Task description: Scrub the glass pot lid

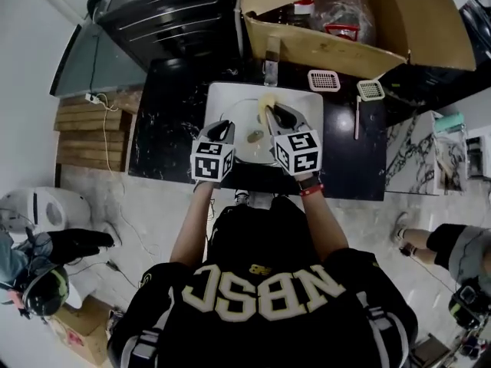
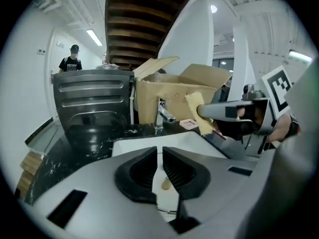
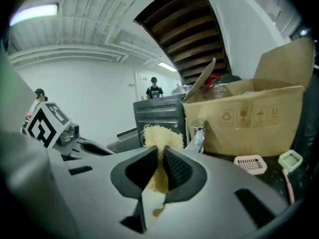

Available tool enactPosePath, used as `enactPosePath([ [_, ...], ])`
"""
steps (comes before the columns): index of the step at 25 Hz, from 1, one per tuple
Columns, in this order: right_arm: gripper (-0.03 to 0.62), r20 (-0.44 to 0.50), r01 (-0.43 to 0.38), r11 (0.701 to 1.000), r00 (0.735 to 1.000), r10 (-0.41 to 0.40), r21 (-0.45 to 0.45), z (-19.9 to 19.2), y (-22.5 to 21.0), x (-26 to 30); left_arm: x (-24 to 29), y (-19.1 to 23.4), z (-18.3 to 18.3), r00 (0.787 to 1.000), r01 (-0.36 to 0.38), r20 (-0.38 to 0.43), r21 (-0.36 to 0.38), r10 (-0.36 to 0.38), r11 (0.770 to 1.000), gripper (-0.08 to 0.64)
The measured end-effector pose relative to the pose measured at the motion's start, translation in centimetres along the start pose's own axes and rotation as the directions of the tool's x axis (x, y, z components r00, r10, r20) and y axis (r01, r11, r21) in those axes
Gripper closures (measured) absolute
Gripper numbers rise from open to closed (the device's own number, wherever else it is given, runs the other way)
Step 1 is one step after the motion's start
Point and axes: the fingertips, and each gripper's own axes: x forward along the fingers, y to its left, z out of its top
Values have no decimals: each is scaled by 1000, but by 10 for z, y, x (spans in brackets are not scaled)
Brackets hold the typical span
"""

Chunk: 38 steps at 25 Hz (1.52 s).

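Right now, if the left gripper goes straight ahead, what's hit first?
Probably the glass pot lid in the white sink: its knob shows dead ahead past the shut jaws. Depth unclear.

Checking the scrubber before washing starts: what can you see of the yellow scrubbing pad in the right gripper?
The scrubbing pad is pale yellow and looks coarse and fibrous, like loofah, with a frayed, fuzzy far edge. It is a thin flat piece, clamped between the shut jaws of the right gripper and sticking out past their tips. It is held in the air over the white sink. Only the jaws are seen touching it.
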Motion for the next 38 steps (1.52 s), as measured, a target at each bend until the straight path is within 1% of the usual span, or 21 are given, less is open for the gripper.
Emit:
enactPosePath([
  [2, 549, -13, -68, 998, 998, 68, -6, -3, 2, 12, 5, 9, -12, 997, -57, -56, -6, 57, 998, 541],
  [4, 549, -37, -124, 992, 991, 125, 12, -12, 0, 20, 9, 12, -29, 989, -96, -115, -35, 91, 995, 532],
  [7, 548, -77, -202, 978, 976, 205, 53, -28, -1, 33, 13, 16, -61, 972, -130, -208, -77, 112, 988, 455],
  [9, 548, -91, -237, 969, 966, 243, 72, -35, -1, 43, 17, 22, -78, 957, -158, -261, -96, 128, 983, 425],
  [11, 548, -105, -261, 962, 957, 269, 85, -43, 0, 50, 24, 27, -94, 943, -175, -305, -121, 131, 977, 404],
  [15, 548, -137, -297, 950, 941, 308, 95, -57, 6, 61, 39, 35, -120, 915, -179, -390, -169, 101, 969, 354],
  [18, 549, -152, -310, 946, 935, 322, 96, -62, 10, 65, 51, 42, -137, 881, -191, -467, -211, 72, 959, 315],
  [22, 548, -158, -298, 949, 937, 312, 105, -66, 5, 69, 63, 47, -156, 833, -220, -553, -282, 29, 934, 286],
  [24, 548, -157, -292, 950, 939, 307, 113, -67, 1, 70, 66, 46, -163, 798, -228, -603, -311, -5, 923, 275],
  [26, 548, -154, -287, 950, 940, 303, 119, -67, -1, 72, 71, 46, -169, 758, -236, -652, -319, -32, 918, 264],
  [28, 548, -153, -286, 950, 941, 303, 121, -67, -1, 72, 76, 49, -174, 721, -254, -692, -311, -35, 916, 262],
  [29, 548, -154, -288, 950, 940, 304, 121, -67, -1, 73, 77, 53, -176, 708, -265, -706, -306, -31, 914, 261],
  [32, 548, -153, -296, 947, 937, 313, 124, -67, 1, 74, 81, 63, -183, 677, -300, -735, -308, -26, 903, 261],
  [37, 548, -155, -303, 944, 934, 321, 130, -68, 0, 77, 87, 69, -193, 643, -334, -763, -361, -70, 871, 264],
  [38, 548, -156, -302, 944, 934, 320, 131, -68, -1, 76, 87, 71, -194, 636, -344, -768, -364, -70, 865, 280],
])
